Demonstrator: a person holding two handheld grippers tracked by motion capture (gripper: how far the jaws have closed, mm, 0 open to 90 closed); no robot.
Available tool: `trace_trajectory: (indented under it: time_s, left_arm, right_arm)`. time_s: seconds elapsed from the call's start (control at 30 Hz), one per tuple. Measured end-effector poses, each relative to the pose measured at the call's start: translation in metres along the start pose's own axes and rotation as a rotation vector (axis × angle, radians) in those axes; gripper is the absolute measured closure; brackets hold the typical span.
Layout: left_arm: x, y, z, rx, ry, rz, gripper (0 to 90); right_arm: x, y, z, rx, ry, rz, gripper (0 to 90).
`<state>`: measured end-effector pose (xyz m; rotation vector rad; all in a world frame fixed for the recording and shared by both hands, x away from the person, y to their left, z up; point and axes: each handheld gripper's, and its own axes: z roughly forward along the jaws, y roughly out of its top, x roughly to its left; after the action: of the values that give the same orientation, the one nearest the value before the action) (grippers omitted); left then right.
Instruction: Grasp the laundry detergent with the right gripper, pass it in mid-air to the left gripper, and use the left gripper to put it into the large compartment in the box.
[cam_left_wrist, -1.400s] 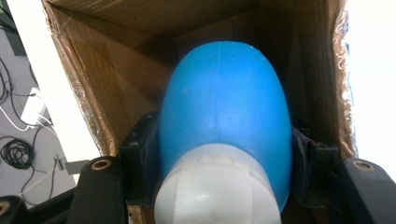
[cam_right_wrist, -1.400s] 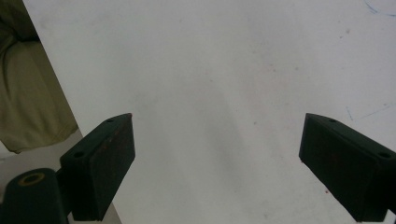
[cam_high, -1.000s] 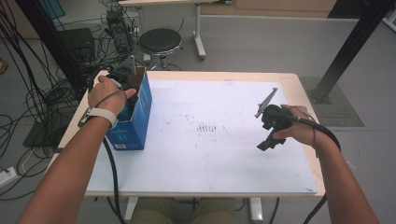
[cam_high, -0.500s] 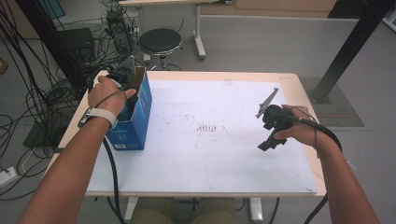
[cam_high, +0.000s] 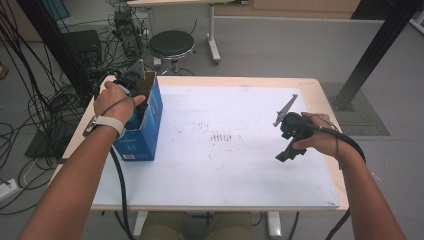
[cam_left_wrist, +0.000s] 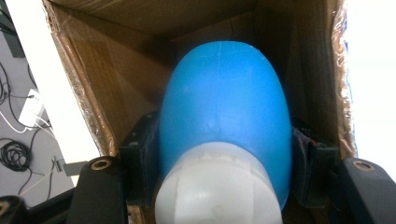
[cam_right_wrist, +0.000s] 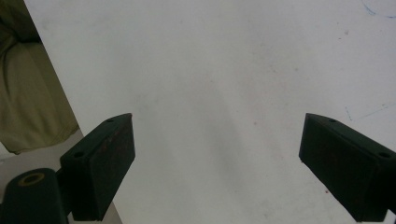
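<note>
Inside the open blue cardboard box (cam_high: 145, 120), a smooth, likely slippery blue-and-white plastic bottle (cam_left_wrist: 224, 126) is clamped by the left gripper (cam_left_wrist: 224, 163), best held near its waist, while the right gripper (cam_right_wrist: 217, 163) is held agape beside it.

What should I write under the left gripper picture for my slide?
Left gripper shut on a blue bottle with a white cap inside a cardboard box.

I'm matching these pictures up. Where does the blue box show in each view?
High view: the blue box stands at the table's left edge, left claw inside its open top.
Left gripper view: its brown inner walls surround a held blue bottle.
Right gripper view: not in it.
Shared landmark: white tabletop.
</note>
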<state>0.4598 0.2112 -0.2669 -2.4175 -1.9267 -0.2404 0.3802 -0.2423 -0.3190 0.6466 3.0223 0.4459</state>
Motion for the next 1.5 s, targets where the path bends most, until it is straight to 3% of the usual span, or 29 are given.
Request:
trace_trajectory:
  time_s: [0.97, 1.2, 1.5]
  left_arm:
    - [0.001, 0.0, 0.0, -0.026, -0.017, 0.002, 37.1]
    - [0.004, -0.001, 0.002, -0.042, -0.022, 0.006, 31.8]
    - [0.011, -0.004, 0.001, -0.051, -0.059, 0.005, 24.8]
  right_arm:
    - [0.001, -0.002, 0.003, 0.002, 0.008, 0.002, 10.0]
    - [0.001, -0.002, 0.003, 0.003, 0.009, 0.003, 10.0]
    - [0.002, -0.002, 0.003, 0.005, 0.008, 0.005, 10.0]
